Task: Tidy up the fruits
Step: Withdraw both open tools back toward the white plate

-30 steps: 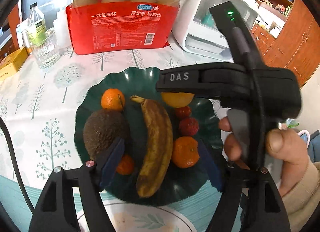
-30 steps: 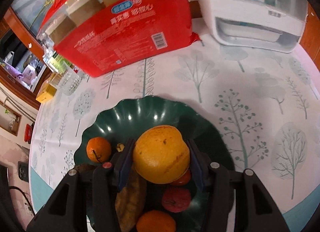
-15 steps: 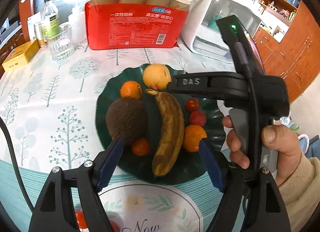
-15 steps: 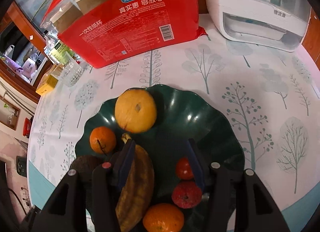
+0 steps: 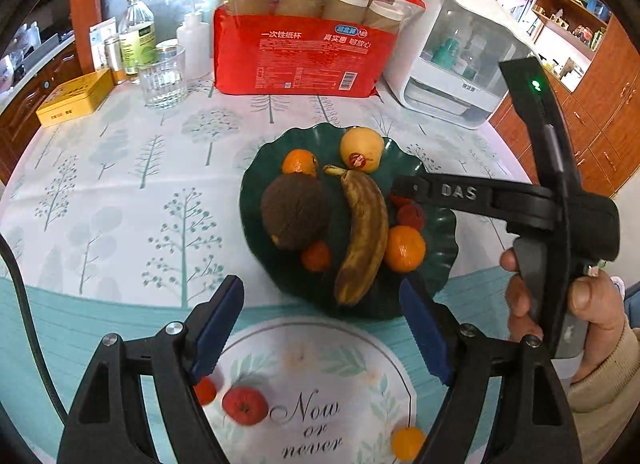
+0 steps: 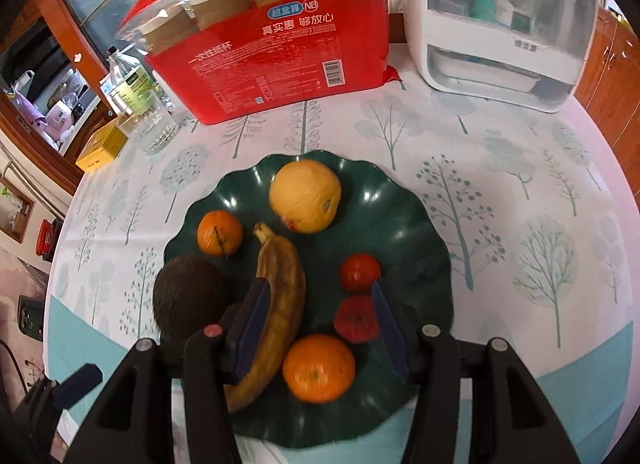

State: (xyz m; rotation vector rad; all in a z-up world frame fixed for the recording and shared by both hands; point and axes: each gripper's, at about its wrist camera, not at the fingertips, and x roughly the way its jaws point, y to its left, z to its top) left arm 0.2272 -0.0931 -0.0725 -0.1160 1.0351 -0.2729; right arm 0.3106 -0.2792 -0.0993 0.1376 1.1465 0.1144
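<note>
A dark green scalloped plate (image 5: 250, 224) (image 6: 412, 232) holds a browned banana (image 5: 366, 228) (image 6: 282, 288), a brown rough round fruit (image 5: 292, 212) (image 6: 186, 296), a large yellow citrus (image 5: 360, 149) (image 6: 306, 200), several mandarins and two small red fruits (image 6: 360, 272). My right gripper (image 6: 319, 292) hovers open over the plate's near half, nothing between its pads. Its black housing (image 5: 520, 204) and the hand holding it show at the right of the left wrist view. My left gripper (image 5: 320, 292) stands open at the plate's near rim, empty. Loose on the table below it lie a red fruit (image 5: 245, 405) and a small orange (image 5: 407, 442).
A round placemat (image 5: 312, 364) with lettering lies under the left gripper. Behind the plate stand a red pack of paper cups (image 5: 296, 60), a white appliance (image 5: 452, 64), a glass (image 5: 162, 80), bottles and a yellow tin (image 5: 74, 96). Wooden cabinets are at the right.
The right gripper let go of the yellow citrus on the plate's far side and drew back. The left gripper also pulled back from the plate, bringing the placemat and loose fruits into view.
</note>
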